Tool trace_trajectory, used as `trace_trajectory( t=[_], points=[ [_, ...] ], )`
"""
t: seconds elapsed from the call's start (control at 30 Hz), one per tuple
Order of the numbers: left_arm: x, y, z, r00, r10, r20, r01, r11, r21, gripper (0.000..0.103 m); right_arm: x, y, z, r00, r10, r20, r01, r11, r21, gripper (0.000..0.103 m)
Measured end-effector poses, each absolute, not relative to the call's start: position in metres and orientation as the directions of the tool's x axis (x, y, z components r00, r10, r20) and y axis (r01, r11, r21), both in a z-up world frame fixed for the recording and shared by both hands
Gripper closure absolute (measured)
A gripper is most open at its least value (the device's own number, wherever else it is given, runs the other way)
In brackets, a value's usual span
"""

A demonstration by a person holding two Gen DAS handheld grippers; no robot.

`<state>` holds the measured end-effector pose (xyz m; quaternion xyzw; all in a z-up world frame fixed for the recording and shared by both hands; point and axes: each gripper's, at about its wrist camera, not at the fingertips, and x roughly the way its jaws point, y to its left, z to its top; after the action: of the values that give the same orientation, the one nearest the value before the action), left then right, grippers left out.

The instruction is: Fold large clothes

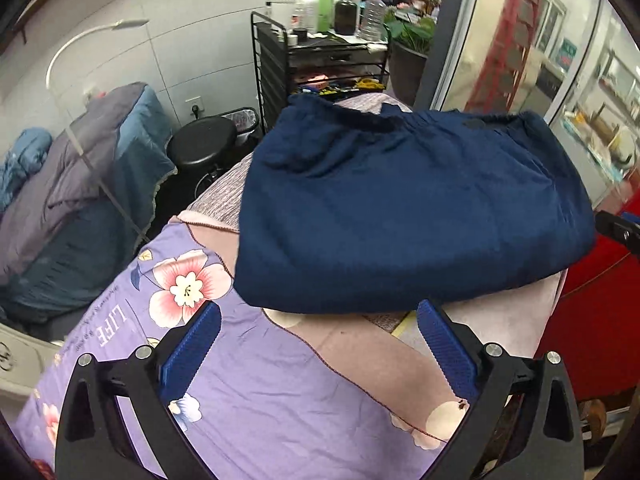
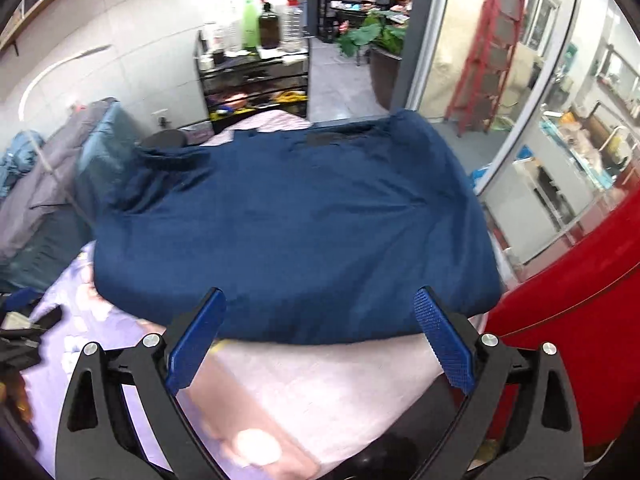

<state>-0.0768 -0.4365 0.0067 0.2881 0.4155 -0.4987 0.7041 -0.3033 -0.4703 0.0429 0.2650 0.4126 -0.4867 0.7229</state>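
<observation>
At nine o'clock in the left wrist view a grey and teal quilted cover (image 1: 80,184) drapes over furniture. One lilac cotton sheet printed with pink flowers (image 1: 248,392) spreads below. The left gripper (image 1: 318,312) gapes wide, its two ribbed blue pads holding nothing. One folded navy blue fabric garment (image 1: 408,208), soft and creased, lies at the centre toward twelve o'clock. The right gripper (image 2: 320,296) also stands wide open and empty, just short of the garment's (image 2: 288,232) near edge; at three o'clock curves a glossy red panel (image 2: 580,300)

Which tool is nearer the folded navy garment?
Right. The right tool hangs open at the navy garment near edge; the left tool is open too, slightly back over the floral sheet.
</observation>
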Motion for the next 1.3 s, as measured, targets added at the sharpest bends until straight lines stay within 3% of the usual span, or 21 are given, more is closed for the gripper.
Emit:
trace_trajectory(
  t=[0.17,0.63,1.3],
  points=[
    [-0.094,-0.452,0.012,0.113,-0.423,-0.899,0.948,0.317,-0.03,0.006,-0.286,-0.459,0.045,0.125,-0.485,-0.865,0.905,0.413,-0.101,0.009],
    [-0.106,-0.451,-0.006,0.041,-0.371,-0.928,0.952,0.297,-0.077,0.006,-0.29,-0.456,0.035,0.12,-0.448,-0.886,0.916,0.394,-0.075,0.009],
    [-0.111,-0.449,0.002,0.127,-0.398,-0.909,0.948,0.317,-0.006,0.006,-0.284,-0.452,0.031,0.119,-0.436,-0.892,0.911,0.406,-0.077,0.009]
  ],
)
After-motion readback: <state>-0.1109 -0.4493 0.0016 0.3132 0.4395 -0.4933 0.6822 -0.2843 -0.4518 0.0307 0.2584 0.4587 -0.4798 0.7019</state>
